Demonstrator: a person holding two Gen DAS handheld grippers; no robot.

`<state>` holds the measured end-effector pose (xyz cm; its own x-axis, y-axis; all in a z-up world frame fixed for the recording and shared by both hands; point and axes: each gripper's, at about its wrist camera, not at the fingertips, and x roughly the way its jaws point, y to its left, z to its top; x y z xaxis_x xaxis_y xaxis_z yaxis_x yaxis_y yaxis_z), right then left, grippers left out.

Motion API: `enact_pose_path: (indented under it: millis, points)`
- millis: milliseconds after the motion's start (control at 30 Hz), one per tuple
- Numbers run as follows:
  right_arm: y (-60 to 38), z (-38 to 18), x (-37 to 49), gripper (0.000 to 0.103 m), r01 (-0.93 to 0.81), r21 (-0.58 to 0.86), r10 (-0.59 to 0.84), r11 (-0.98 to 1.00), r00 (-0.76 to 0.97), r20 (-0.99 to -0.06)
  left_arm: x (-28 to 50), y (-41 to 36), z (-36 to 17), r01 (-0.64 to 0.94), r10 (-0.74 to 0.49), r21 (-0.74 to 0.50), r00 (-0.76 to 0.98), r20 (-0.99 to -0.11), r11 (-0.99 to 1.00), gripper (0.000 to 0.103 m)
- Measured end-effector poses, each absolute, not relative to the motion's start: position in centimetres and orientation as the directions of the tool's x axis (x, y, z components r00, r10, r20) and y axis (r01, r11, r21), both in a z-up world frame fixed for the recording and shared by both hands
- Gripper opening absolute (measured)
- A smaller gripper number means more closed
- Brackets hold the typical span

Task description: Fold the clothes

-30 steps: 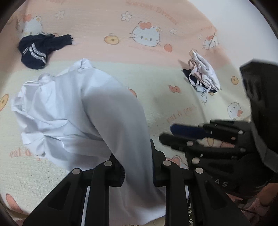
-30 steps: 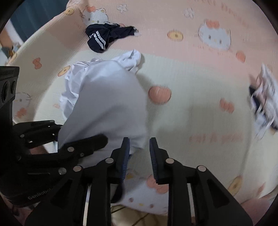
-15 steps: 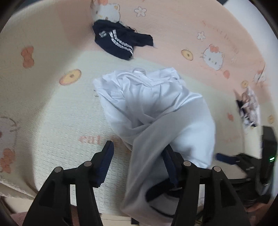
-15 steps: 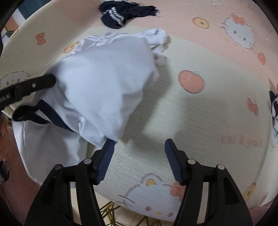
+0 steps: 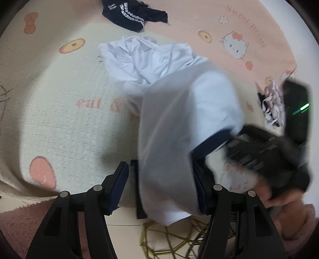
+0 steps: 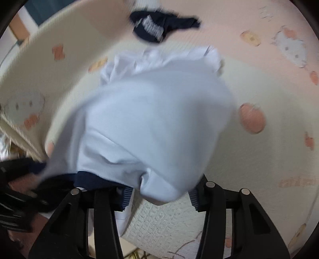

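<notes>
White garment is seen heaped on the patterned blanket, its navy-trimmed end draped between both tongs. Left tongs are spread wide, cloth hanging between the fingers. Right tongs are likewise spread wide, nothing clamped. Navy striped garment lies well apart.

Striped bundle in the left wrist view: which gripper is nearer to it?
Right. The right gripper appears just beside the bundle in that view; the left gripper sits across the white shirt from it.
</notes>
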<state>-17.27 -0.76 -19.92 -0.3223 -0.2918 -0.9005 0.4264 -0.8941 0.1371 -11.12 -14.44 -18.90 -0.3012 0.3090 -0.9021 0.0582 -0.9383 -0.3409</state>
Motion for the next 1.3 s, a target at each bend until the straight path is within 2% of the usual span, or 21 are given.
enact_pose_path:
  millis: [133, 167, 200, 267, 300, 367, 433, 500, 533, 600, 633, 667, 700, 767, 800, 900, 1000, 1033, 1067, 1133, 1300]
  points:
    - [-0.5, -17.2, -17.1, 0.049, 0.405, 0.069, -0.252, -0.912, -0.42, -0.872, -11.2, -13.2, -18.8, 0.029, 0.241, -0.264, -0.318, -0.917, -0.964, 0.063]
    - [-0.5, -16.5, -17.0, 0.049, 0.398, 0.052, -0.242, -0.916, -0.443, -0.863, -11.4, -12.7, -18.7, 0.02, 0.172, -0.189, -0.335, -0.927, -0.982, 0.063]
    - [-0.4, -15.8, -17.0, 0.049, 0.391, 0.035, -0.231, -0.92, -0.466, -0.854, -11.5, -12.3, -18.4, 0.03, 0.043, -0.058, -0.371, -0.927, -0.998, 0.063]
    - [0.4, -14.6, -17.6, 0.049, 0.363, 0.028, -0.221, -0.932, -0.505, -0.834, -11.5, -12.5, -17.4, 0.085, -0.149, 0.124, -0.447, -0.882, -0.989, 0.063]
    - [0.6, -14.8, -17.8, 0.049, 0.331, 0.037, -0.213, -0.943, -0.511, -0.833, -11.5, -13.0, -16.9, 0.12, -0.193, 0.154, -0.472, -0.86, -0.981, 0.063]
    - [0.5, -16.0, -18.6, 0.053, 0.284, 0.043, -0.184, -0.958, -0.492, -0.851, -11.6, -14.7, -17.1, 0.171, -0.137, 0.063, -0.465, -0.875, -0.983, 0.063]
    - [-0.4, -18.3, -19.6, 0.054, 0.288, 0.015, -0.144, -0.958, -0.431, -0.891, -12.0, -14.8, -19.5, 0.137, 0.058, -0.113, -0.351, -0.934, -0.984, 0.062]
    - [-1.5, -21.0, -20.4, 0.037, 0.332, -0.025, -0.102, -0.943, -0.36, -0.927, -12.0, -13.8, -21.4, 0.106, 0.195, -0.23, -0.266, -0.944, -0.967, 0.05]
    - [-1.4, -21.4, -20.6, 0.026, 0.316, -0.028, -0.095, -0.948, -0.366, -0.926, -12.0, -13.4, -21.4, 0.088, 0.188, -0.218, -0.266, -0.946, -0.972, 0.042]
    - [-0.3, -19.7, -20.7, 0.024, 0.257, -0.03, -0.086, -0.966, -0.43, -0.899, -12.0, -12.6, -21.0, 0.061, 0.116, -0.139, -0.29, -0.95, -0.988, 0.037]
    - [0.5, -18.4, -20.7, 0.021, 0.224, -0.031, -0.08, -0.974, -0.47, -0.879, -12.1, -12.4, -20.7, 0.057, 0.071, -0.092, -0.3, -0.951, -0.994, 0.027]
    - [1.2, -17.1, -20.7, 0.019, 0.19, -0.03, -0.072, -0.981, -0.509, -0.858, -12.2, -12.3, -20.2, 0.068, 0.053, -0.078, -0.311, -0.949, -0.995, 0.02]
    - [1.9, -15.5, -20.6, 0.018, 0.17, -0.044, -0.057, -0.984, -0.545, -0.836, -12.4, -12.3, -19.6, 0.084, 0.045, -0.076, -0.323, -0.945, -0.994, 0.019]
    - [3.6, -11.9, -20.8, 0.011, 0.125, -0.081, -0.016, -0.989, -0.63, -0.776, -12.8, -12.2, -18.0, 0.105, 0.007, -0.048, -0.36, -0.933, -0.993, 0.009]
    - [4.6, -10.1, -20.8, 0.011, 0.095, -0.098, 0.009, -0.991, -0.672, -0.741, -13.0, -12.0, -16.5, 0.101, -0.007, -0.036, -0.399, -0.917, -0.994, 0.008]
    - [8.1, -4.7, -20.7, 0.011, 0.074, -0.097, 0.012, -0.993, -0.735, -0.678, -13.6, -11.4, -11.6, 0.084, -0.02, -0.027, -0.513, -0.858, -0.996, 0.008]
    - [9.9, -3.6, -20.4, 0.013, 0.174, -0.016, -0.105, -0.985, -0.665, -0.74, -13.9, -11.0, -8.6, 0.088, -0.035, -0.017, -0.561, -0.827, -0.996, 0.008]
    - [10.3, -3.8, -19.9, 0.02, 0.21, 0.018, -0.149, -0.977, -0.628, -0.764, -14.2, -11.2, -8.5, 0.1, -0.034, -0.026, -0.557, -0.83, -0.995, 0.008]
    - [10.3, -4.6, -19.4, 0.027, 0.24, 0.044, -0.183, -0.97, -0.597, -0.781, -14.3, -11.5, -8.5, 0.111, -0.029, -0.039, -0.552, -0.833, -0.993, 0.008]
    - [9.9, -6.7, -18.3, 0.032, 0.298, 0.091, -0.243, -0.95, -0.527, -0.815, -13.8, -11.5, -8.5, 0.115, -0.011, -0.062, -0.547, -0.837, -0.991, 0.008]
    - [4.9, -13.9, -14.7, 0.037, 0.444, 0.183, -0.343, -0.877, -0.312, -0.886, -11.9, -12.0, -8.4, 0.098, 0.097, -0.18, -0.553, -0.827, -0.979, 0.008]
